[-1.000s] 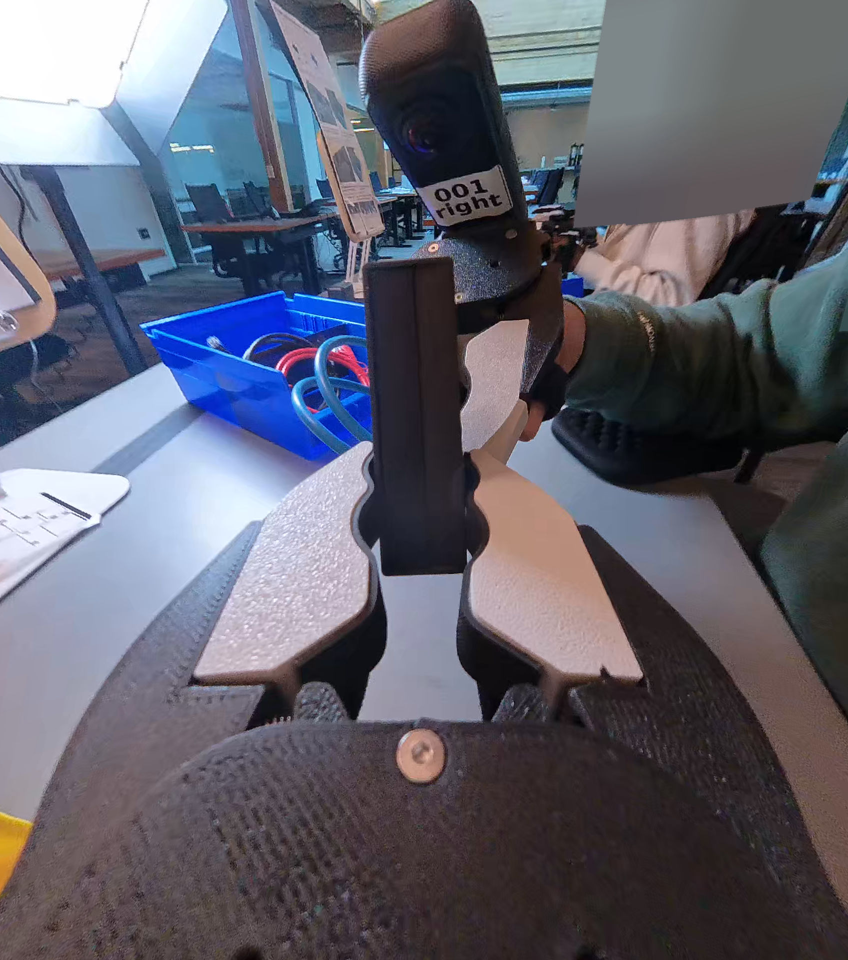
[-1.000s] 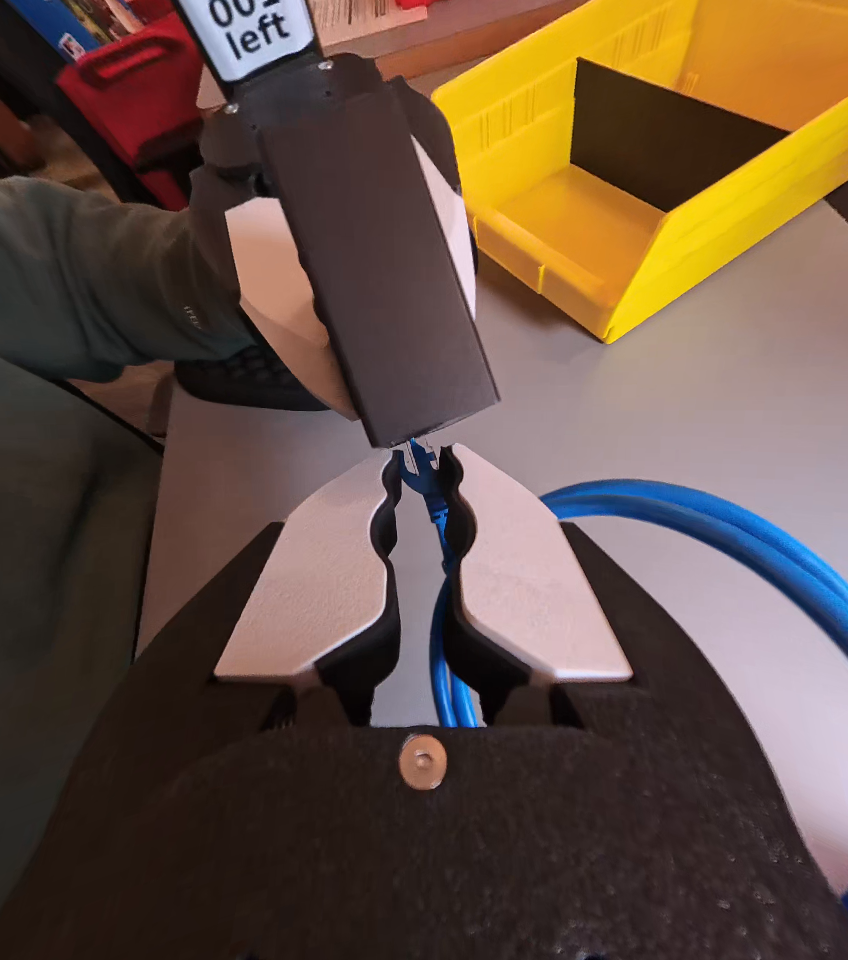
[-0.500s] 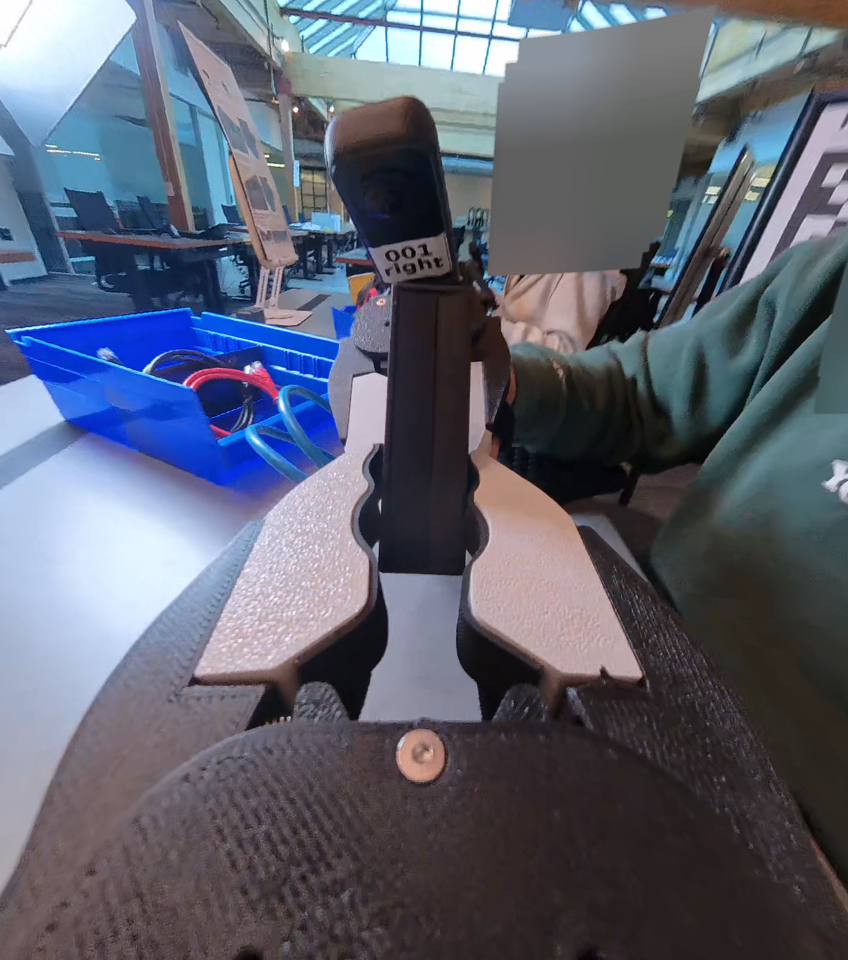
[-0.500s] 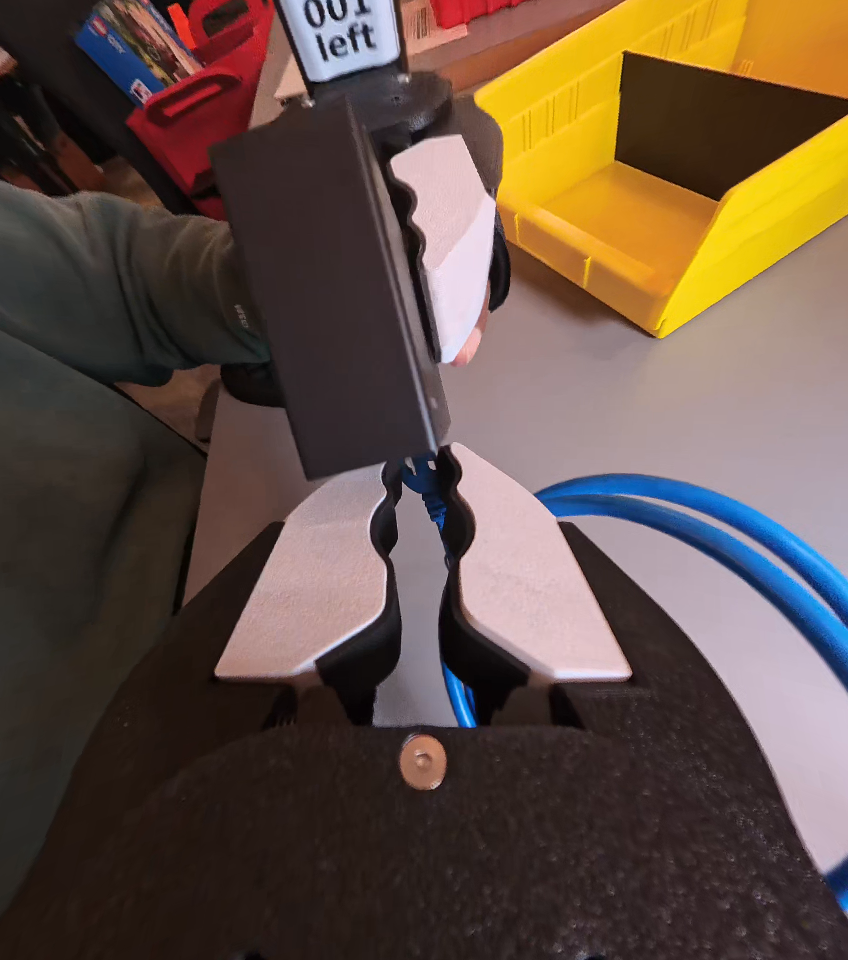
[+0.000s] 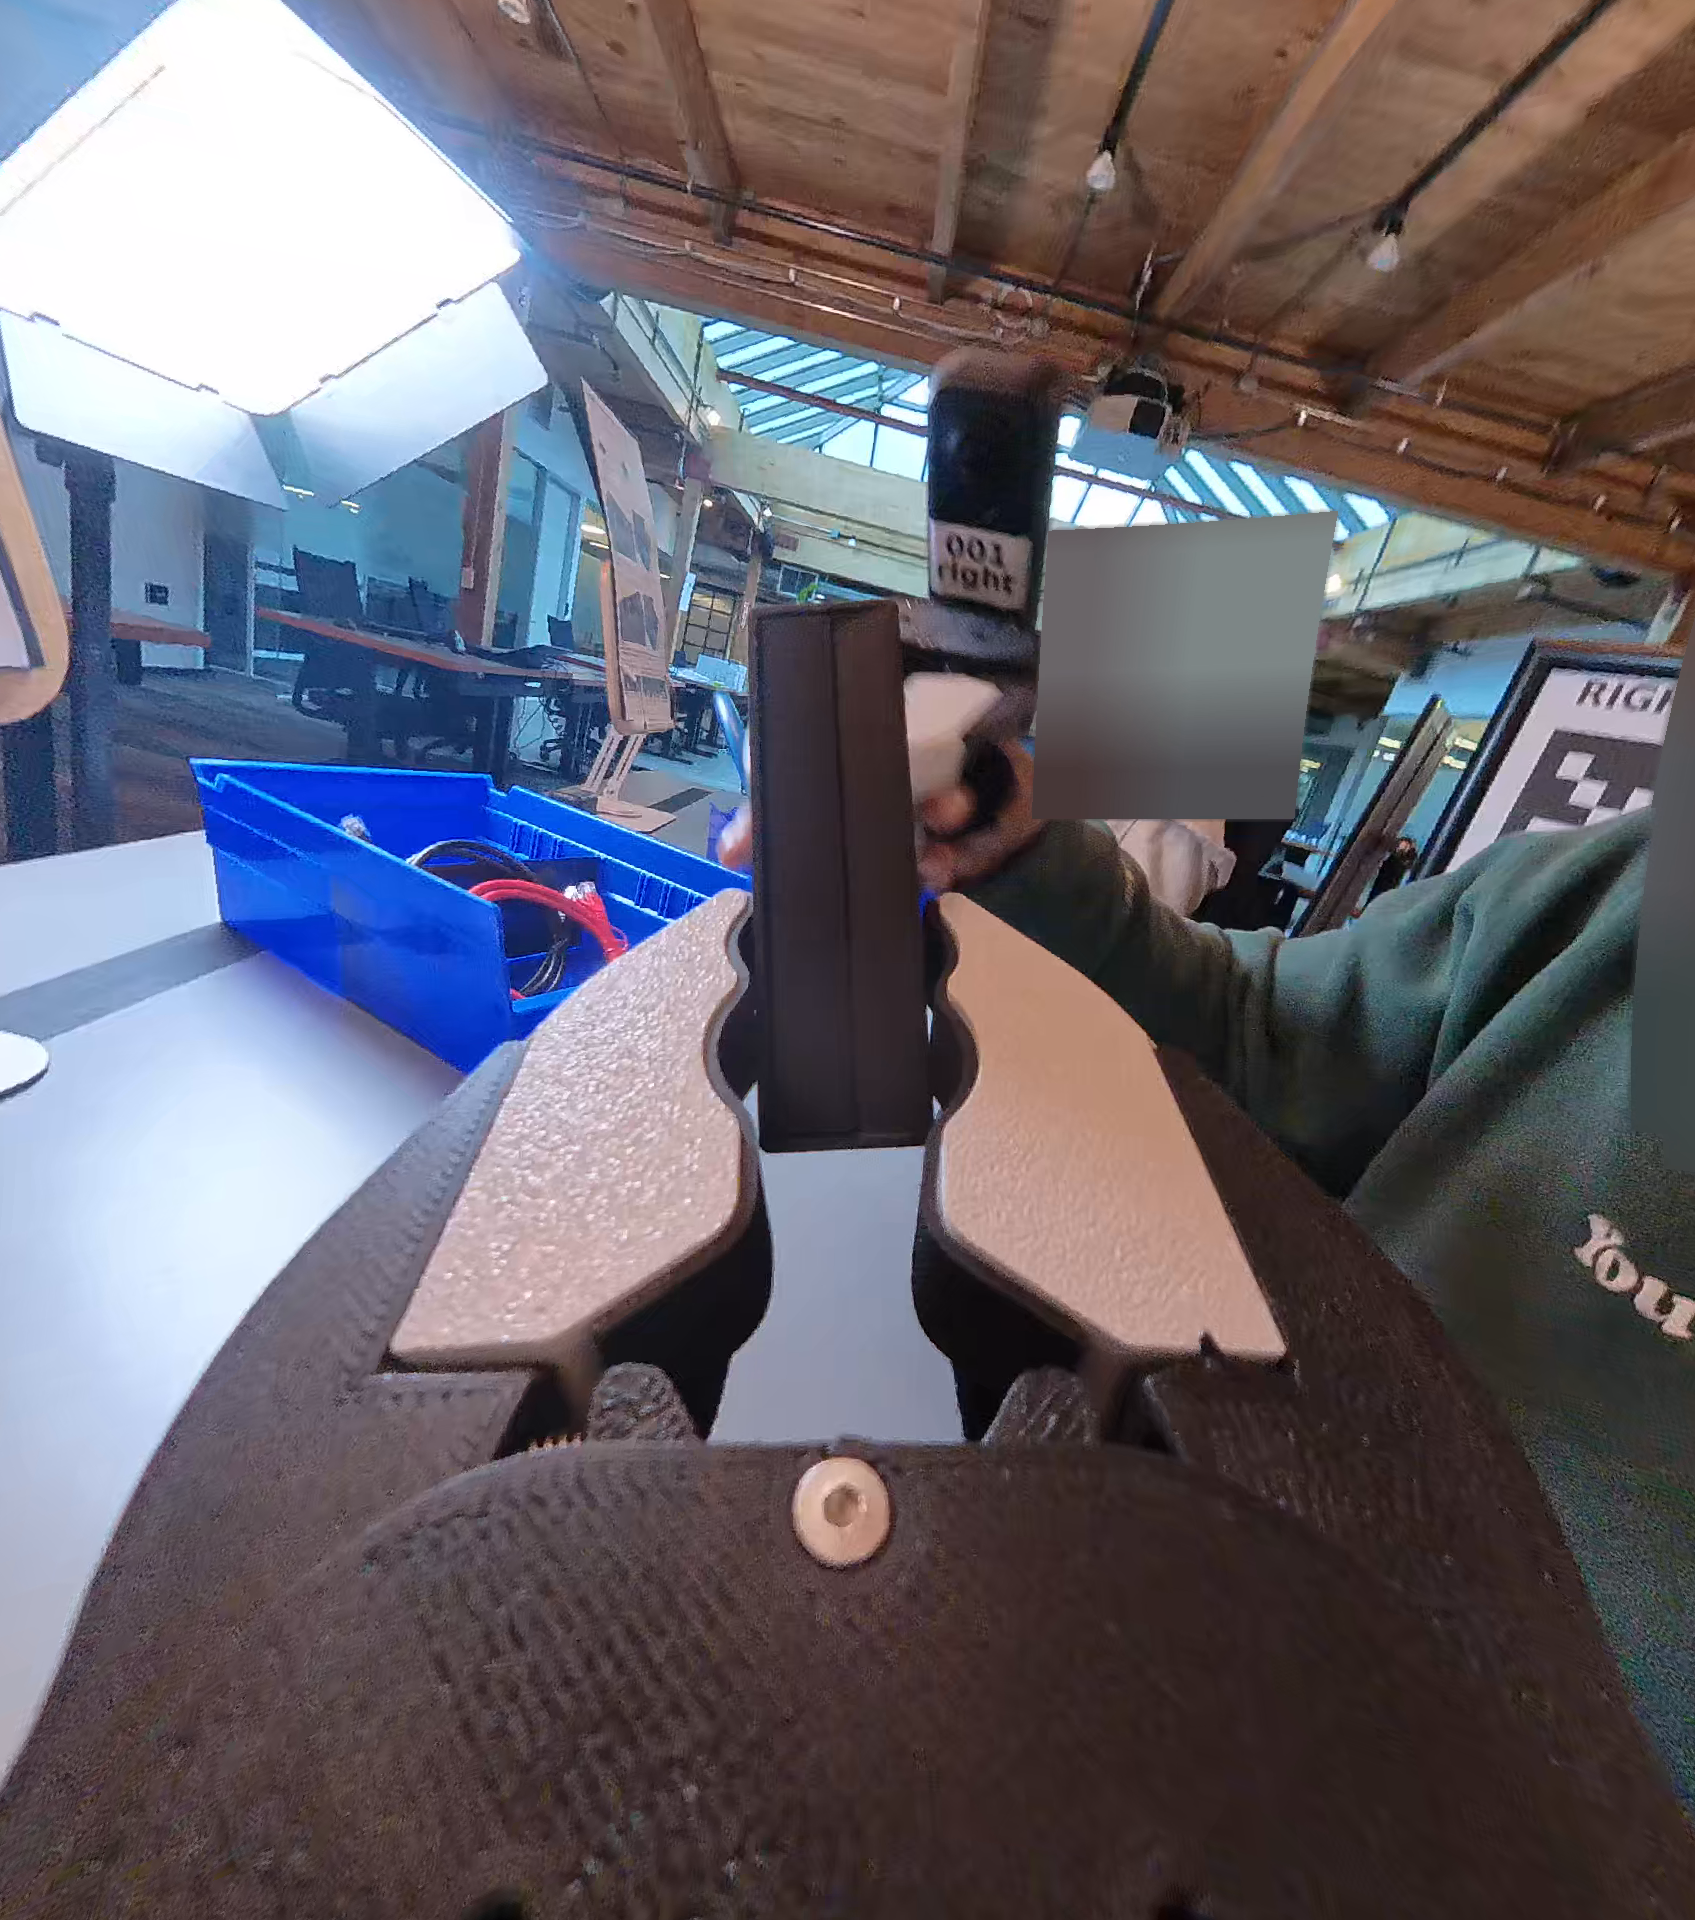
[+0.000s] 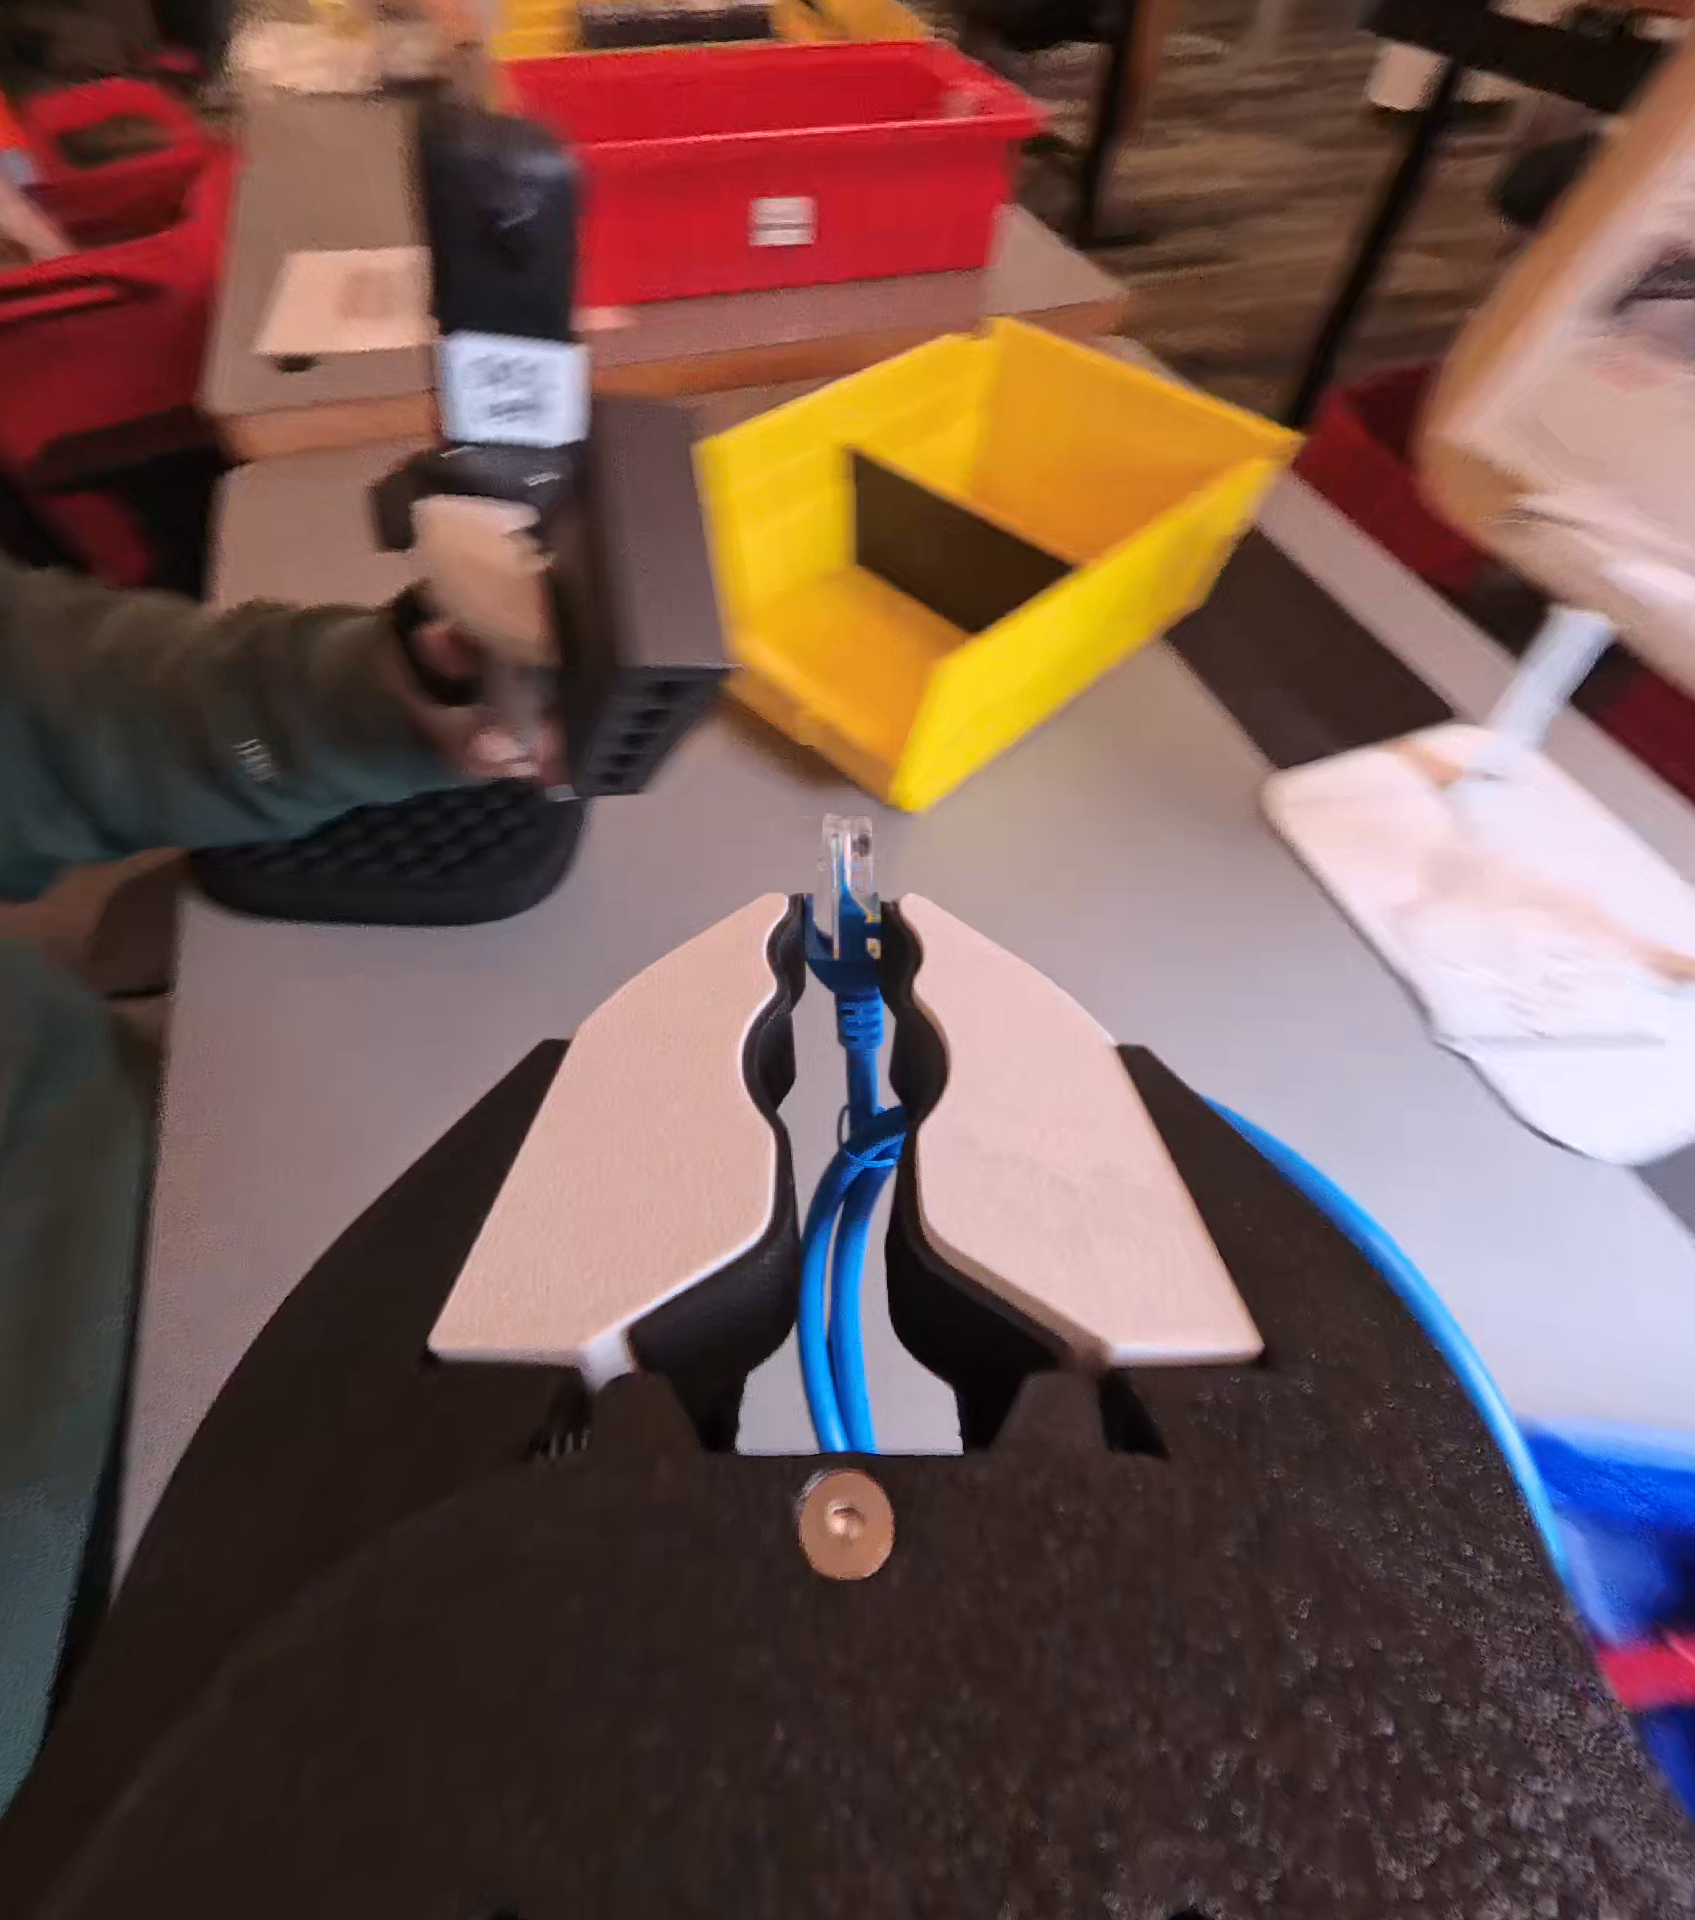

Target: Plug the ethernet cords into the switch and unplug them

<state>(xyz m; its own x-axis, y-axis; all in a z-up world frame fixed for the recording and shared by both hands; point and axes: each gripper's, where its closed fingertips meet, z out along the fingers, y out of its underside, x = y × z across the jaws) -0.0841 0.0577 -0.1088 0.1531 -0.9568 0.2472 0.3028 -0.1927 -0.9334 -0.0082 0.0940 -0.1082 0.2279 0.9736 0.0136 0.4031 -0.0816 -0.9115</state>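
Note:
My left gripper [image 5: 838, 914] is shut on the black switch [image 5: 838, 810] and holds it upright above the grey table [image 5: 147, 1195]. My right gripper [image 6: 845, 909] is shut on the boot of a blue ethernet cord [image 6: 858, 1049]. The cord's clear plug [image 6: 845, 847] sticks out past the fingertips, free in the air. In the right wrist view the switch [image 6: 640, 582] is up and to the left of the plug, a clear gap away, with its row of ports [image 6: 630, 727] facing down and right. The cord loops off to the right [image 6: 1394, 1268].
A yellow bin [image 6: 1030, 665] with a black divider stands beyond the plug. A blue bin [image 5: 355, 914] holds red and black cords. A white stand base [image 6: 1529, 935] lies at the right. Red bins [image 6: 781, 166] stand on a farther table. A person's green sleeve [image 5: 1290, 1018] reaches across. One gripper's finger ends stand about 9 cm off the other's.
The plug was at the end of the switch; now it is out and clear of it. The right gripper has drawn back, and the switch has moved away up and left.

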